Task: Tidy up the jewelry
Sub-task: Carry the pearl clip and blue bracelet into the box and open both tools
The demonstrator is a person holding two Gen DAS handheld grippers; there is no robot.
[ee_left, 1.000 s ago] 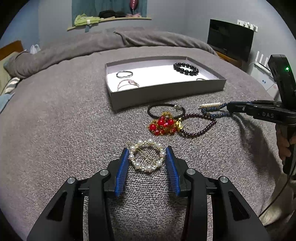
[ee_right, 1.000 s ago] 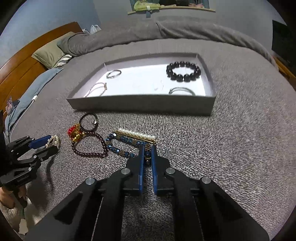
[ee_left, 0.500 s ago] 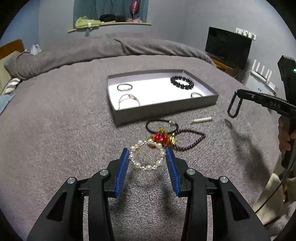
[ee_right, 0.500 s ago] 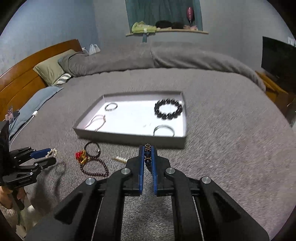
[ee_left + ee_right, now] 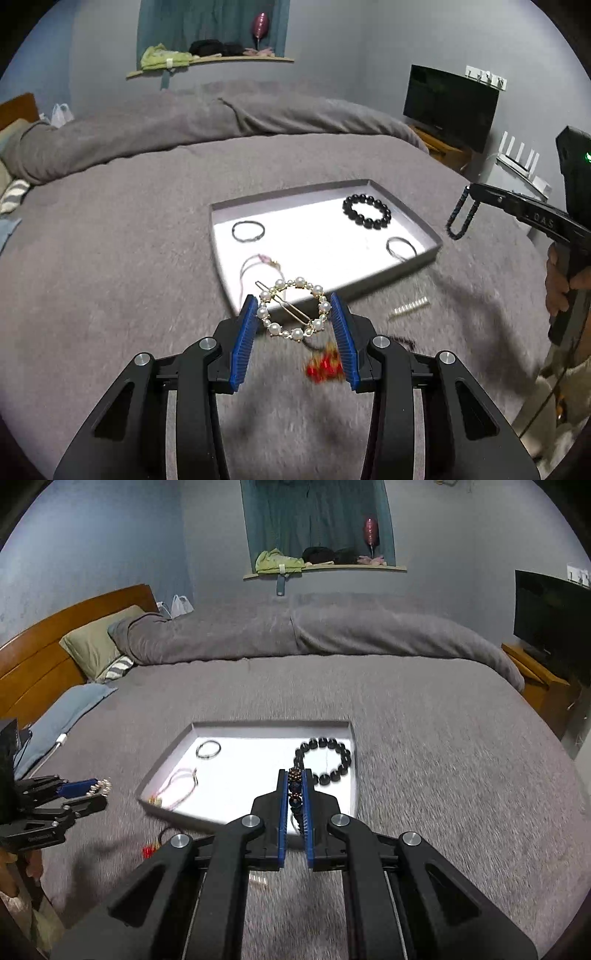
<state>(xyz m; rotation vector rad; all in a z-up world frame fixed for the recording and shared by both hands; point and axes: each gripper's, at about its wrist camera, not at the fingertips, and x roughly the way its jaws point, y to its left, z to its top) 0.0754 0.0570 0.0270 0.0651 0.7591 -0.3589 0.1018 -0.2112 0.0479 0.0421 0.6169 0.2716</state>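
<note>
With both pieces lifted clear of the grey blanket-covered bed (image 5: 110, 295), I judge that I am in the carry step, bringing them toward the shallow grey cardboard tray with the white floor (image 5: 428, 236). My left tongs (image 5: 295, 314) stand fairly wide, their blue pads pressed on either side of the round gold hair clip ringed with pearls (image 5: 293, 312), which hangs in the air in front of the tray's near wall. My right tongs (image 5: 295, 805) are nearly shut, pinching the dark blue beaded bracelet (image 5: 460, 218), whose loop dangles below the tips just beyond the tray's right wall in the left view. Already lying in the tray are a black round-bead bracelet (image 5: 366, 213), a thin dark ring bangle (image 5: 248, 231), a thin pink cord bracelet (image 5: 258, 266) and a thin silver bangle (image 5: 401, 246). On the bed in front of the tray lie a red-bead and gold ornament (image 5: 323, 365), blurred, and a short pearl bar clip (image 5: 409, 307). Next, I think, each piece needs carrying over a bare patch of the white floor, low enough not to bounce, before I ease the tongs apart; the bracelet's swinging loop could snag on the tray wall.
</note>
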